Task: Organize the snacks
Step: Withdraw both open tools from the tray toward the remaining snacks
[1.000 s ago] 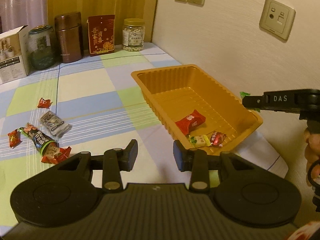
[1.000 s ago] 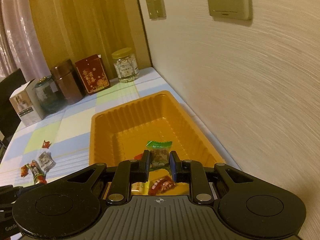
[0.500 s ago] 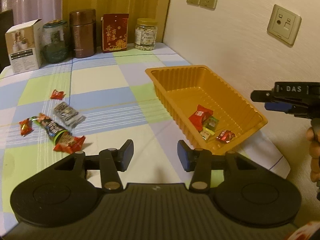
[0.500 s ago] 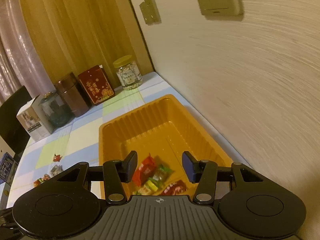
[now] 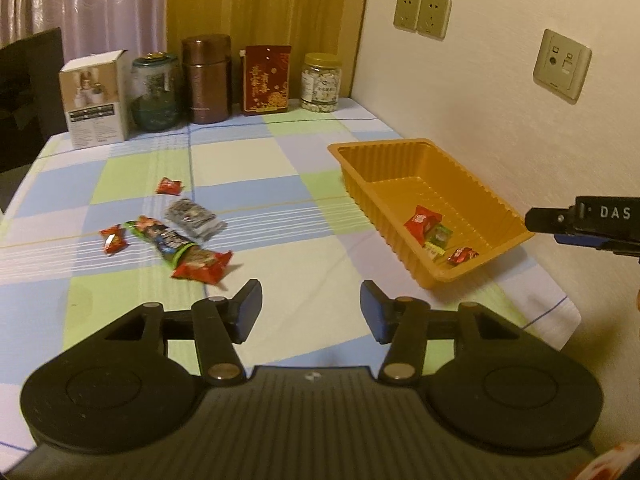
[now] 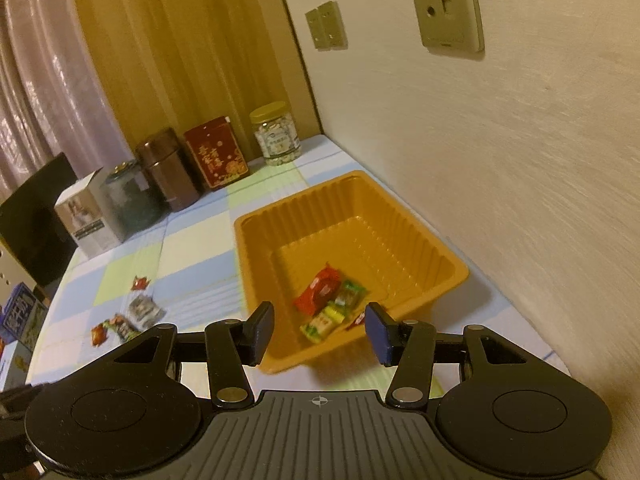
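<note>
An orange plastic tray [image 5: 404, 162] [image 6: 448, 258] stands on the checked tablecloth by the wall. It holds a red packet [image 5: 422, 219] [image 6: 320, 286], a green sweet [image 6: 350, 294], a yellow one [image 6: 320, 325] and a small red one [image 5: 462, 255]. Several loose snacks lie on the cloth to the left: a red bar [image 5: 202, 266], a green-ended bar [image 5: 160, 237], a grey pack [image 5: 195, 219] and small red sweets [image 5: 114, 239]. My left gripper [image 5: 310, 312] is open and empty above the cloth. My right gripper [image 6: 318, 330] is open and empty above the tray's near end.
A white box [image 5: 94, 100], a glass jar [image 5: 156, 92], a brown canister [image 5: 207, 80], a red box [image 5: 266, 79] and a sweet jar [image 5: 321, 82] stand along the back edge. The wall with sockets [image 5: 562, 66] runs on the right. The right gripper's side [image 5: 592, 226] shows beside the tray.
My right gripper opened and dropped the green sweet into the tray, then drew back and up. My left gripper swung left and opened wider, bringing the loose snacks closer to centre.
</note>
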